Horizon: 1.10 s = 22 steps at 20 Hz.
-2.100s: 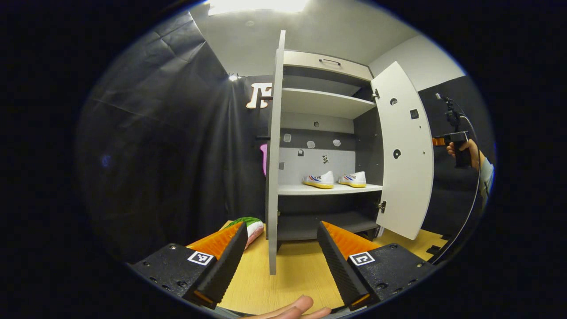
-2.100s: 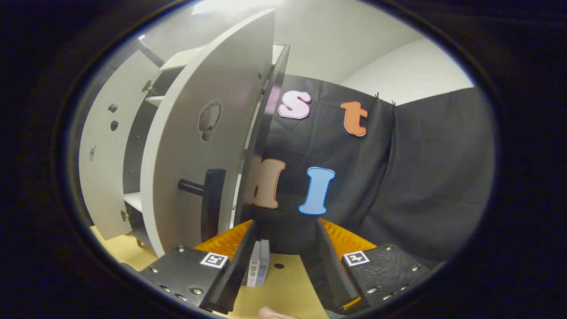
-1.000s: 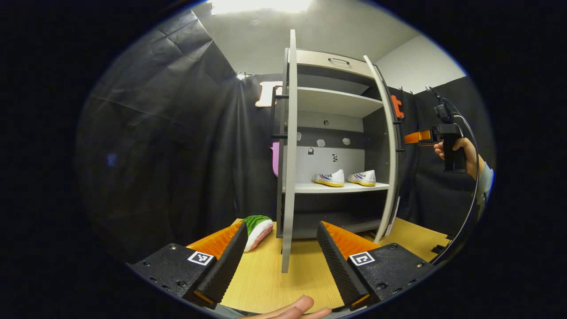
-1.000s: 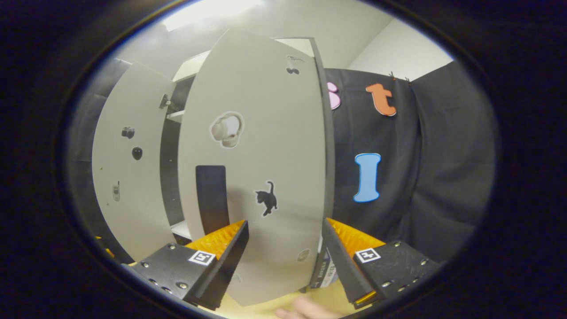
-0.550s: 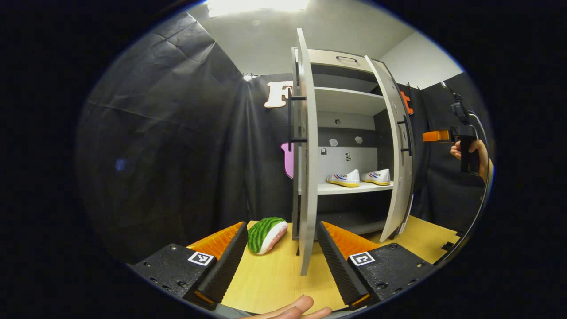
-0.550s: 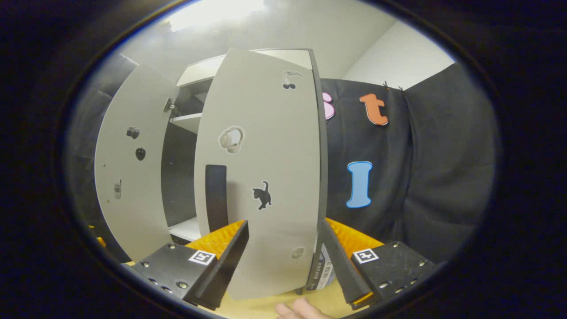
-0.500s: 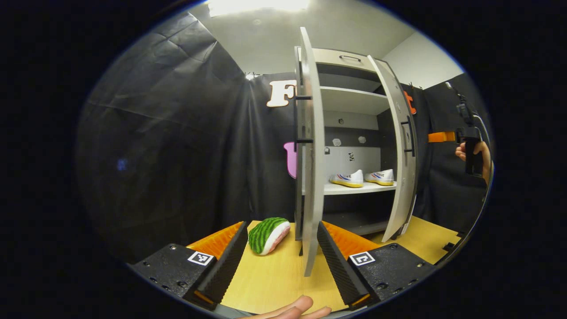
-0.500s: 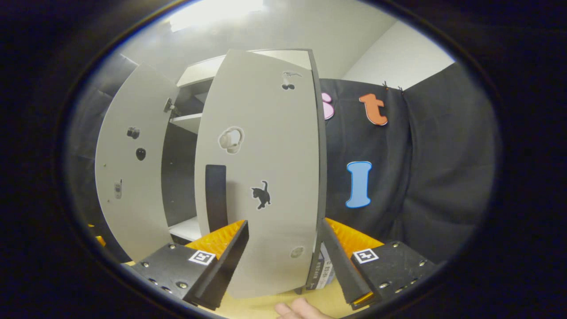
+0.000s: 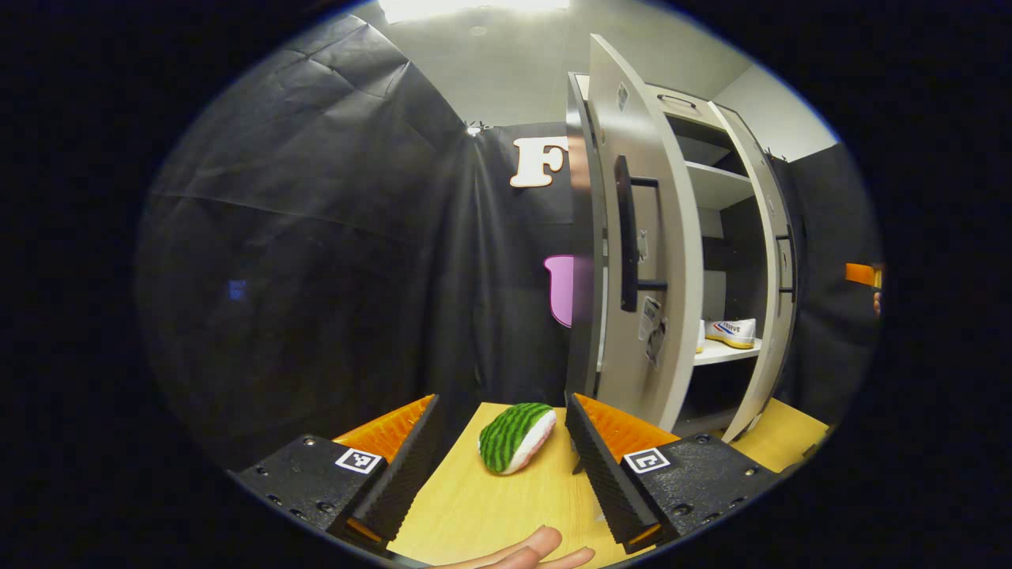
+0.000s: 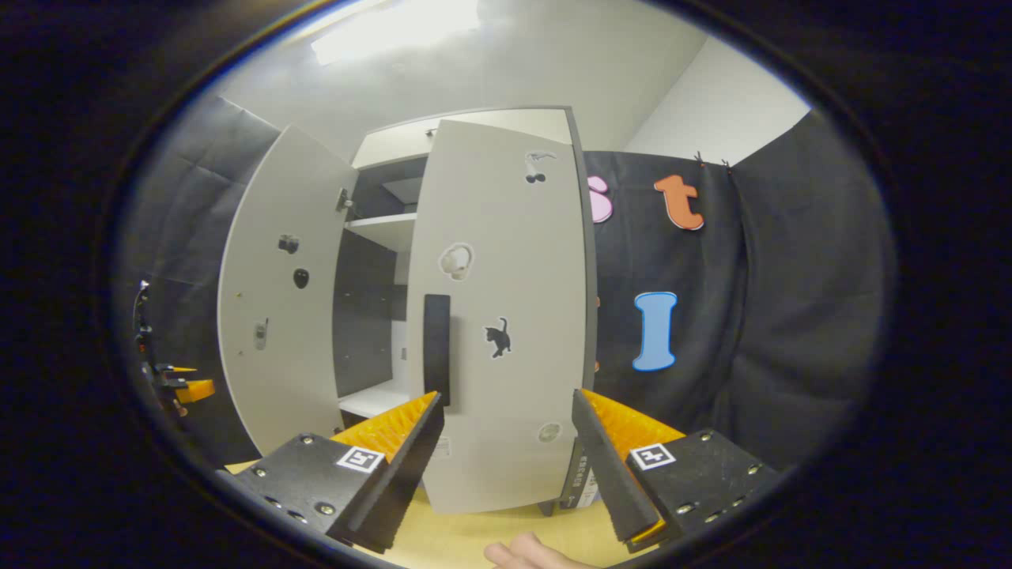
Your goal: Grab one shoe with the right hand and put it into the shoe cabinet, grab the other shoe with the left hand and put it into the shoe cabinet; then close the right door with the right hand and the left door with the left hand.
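- The shoe cabinet stands on a light wooden table; every place below is given relative to it.
- Left gripper — fingers apart, nothing between them — is held low in front of the cabinet's left outer side, over the table.
- A watermelon-patterned plush lies on the table just in front of the cabinet's left corner, apart from both left fingers.
- The left door is partly swung in, not shut; its dark bar handle and a few stickers face the left gripper view.
- Through the gap between the doors, a white shoe with a yellow sole sits on the cabinet's middle shelf; a sliver of something shows at the left door's edge beside it, too hidden to tell what.
- The right door is almost closed against the cabinet front; it carries a dark handle and a cat sticker.
- Right gripper — fingers spread, empty — is held just in front of the right door's lower part; contact cannot be told.
- In the right gripper view, the left door stands open to the cabinet's left, its inner face showing.
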Each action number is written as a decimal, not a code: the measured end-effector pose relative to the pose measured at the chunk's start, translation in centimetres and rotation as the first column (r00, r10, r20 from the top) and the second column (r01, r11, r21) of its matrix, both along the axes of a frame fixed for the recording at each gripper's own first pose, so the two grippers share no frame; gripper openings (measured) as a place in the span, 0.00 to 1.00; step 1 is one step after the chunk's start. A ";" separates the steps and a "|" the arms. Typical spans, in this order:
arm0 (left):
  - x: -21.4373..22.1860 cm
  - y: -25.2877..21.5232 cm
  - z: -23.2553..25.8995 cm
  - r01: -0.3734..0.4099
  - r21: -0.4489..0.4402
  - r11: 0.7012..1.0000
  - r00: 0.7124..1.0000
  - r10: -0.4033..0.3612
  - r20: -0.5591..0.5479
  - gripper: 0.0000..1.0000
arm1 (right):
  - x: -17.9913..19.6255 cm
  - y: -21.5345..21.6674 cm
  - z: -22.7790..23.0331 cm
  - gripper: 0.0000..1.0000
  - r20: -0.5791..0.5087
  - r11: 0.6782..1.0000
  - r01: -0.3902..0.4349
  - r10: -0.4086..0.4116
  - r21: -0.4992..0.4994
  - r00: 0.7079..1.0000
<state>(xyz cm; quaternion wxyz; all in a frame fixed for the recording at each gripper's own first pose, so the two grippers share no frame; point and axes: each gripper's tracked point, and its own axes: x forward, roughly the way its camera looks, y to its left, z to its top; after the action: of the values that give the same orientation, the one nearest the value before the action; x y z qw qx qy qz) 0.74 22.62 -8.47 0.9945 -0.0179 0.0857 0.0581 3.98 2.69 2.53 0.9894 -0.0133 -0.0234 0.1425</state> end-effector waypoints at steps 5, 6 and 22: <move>3.2 2.3 3.8 -0.017 -0.068 0.998 0.999 0.019 0.041 0.95 | -3.8 0.2 -0.2 0.96 0.003 1.000 0.015 -0.015 0.018 1.000; 3.7 2.2 4.9 -0.001 -0.101 0.995 0.999 0.006 0.044 0.92 | -4.6 0.2 -0.7 0.97 -0.021 0.999 0.029 -0.029 0.026 0.999; 8.5 -3.1 9.8 0.095 -0.083 0.992 0.995 -0.092 0.043 0.84 | -15.8 2.2 -3.0 0.96 -0.136 0.963 -0.175 0.206 0.207 0.969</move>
<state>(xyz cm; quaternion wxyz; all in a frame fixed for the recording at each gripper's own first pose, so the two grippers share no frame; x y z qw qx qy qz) 9.29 19.53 1.36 0.9959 -0.0574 0.0697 0.0072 -11.85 4.91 -0.50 0.9664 0.0964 0.0393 0.2349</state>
